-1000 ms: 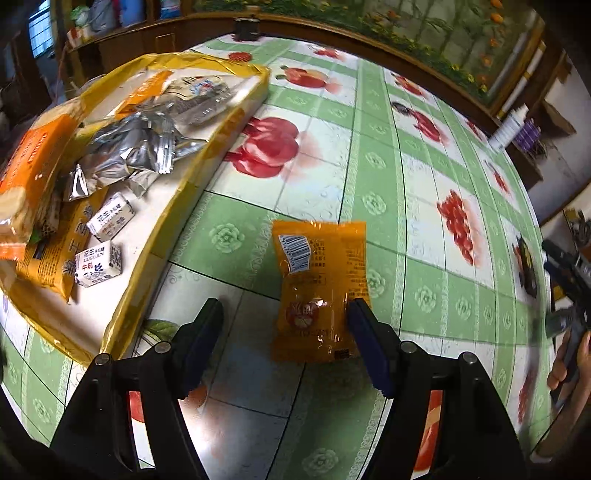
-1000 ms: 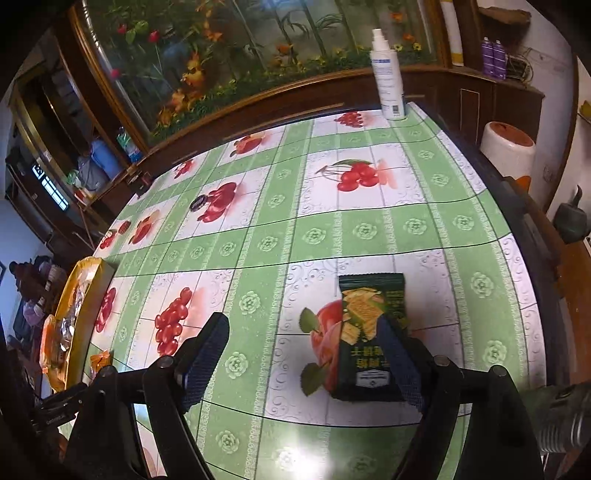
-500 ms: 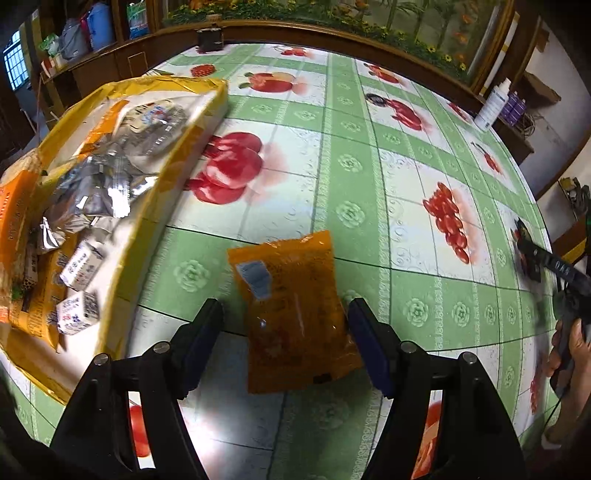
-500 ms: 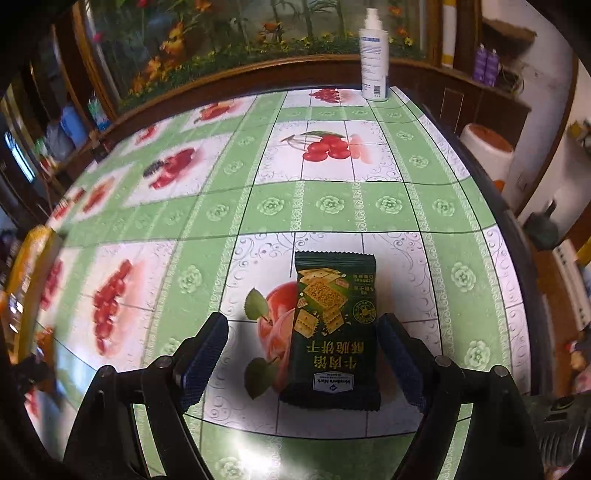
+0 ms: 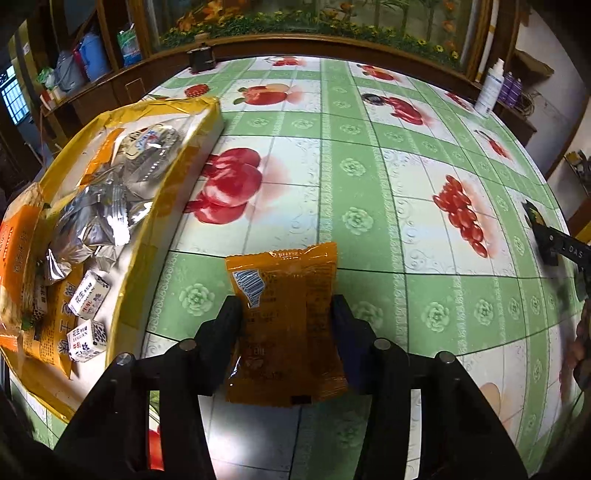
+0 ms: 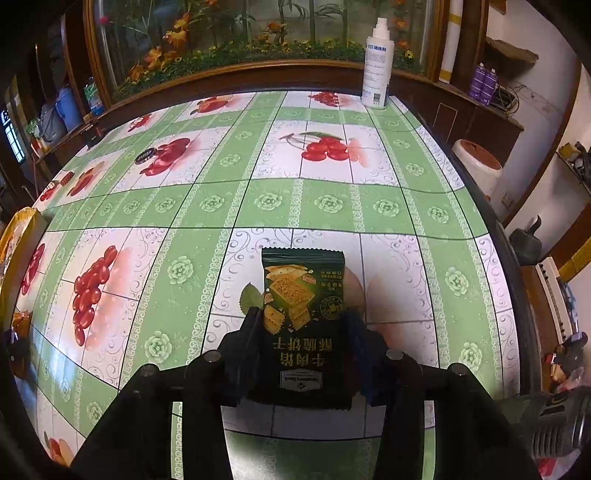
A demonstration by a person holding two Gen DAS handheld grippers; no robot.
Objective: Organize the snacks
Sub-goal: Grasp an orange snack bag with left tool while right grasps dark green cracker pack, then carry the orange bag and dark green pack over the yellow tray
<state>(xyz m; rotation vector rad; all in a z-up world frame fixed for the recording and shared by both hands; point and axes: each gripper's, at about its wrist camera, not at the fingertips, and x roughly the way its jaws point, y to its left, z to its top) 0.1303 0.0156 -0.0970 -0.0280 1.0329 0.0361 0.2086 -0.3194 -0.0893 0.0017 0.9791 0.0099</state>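
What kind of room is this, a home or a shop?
Probably a lived-in home: a fruit-print tablecloth on a big table, a planted glass tank behind it, and cluttered wooden shelves.

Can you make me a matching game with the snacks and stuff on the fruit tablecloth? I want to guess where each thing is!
Things:
1. flat orange plastic snack packet
2. dark green cracker packet
3. tall white spray bottle
4. small white milk cartons

Places:
A. standing at the far edge of the table
B. between the left gripper's closing fingers
C. inside the yellow-rimmed tray
D. between the right gripper's closing fingers

Pairs: 1-B, 2-D, 3-A, 4-C
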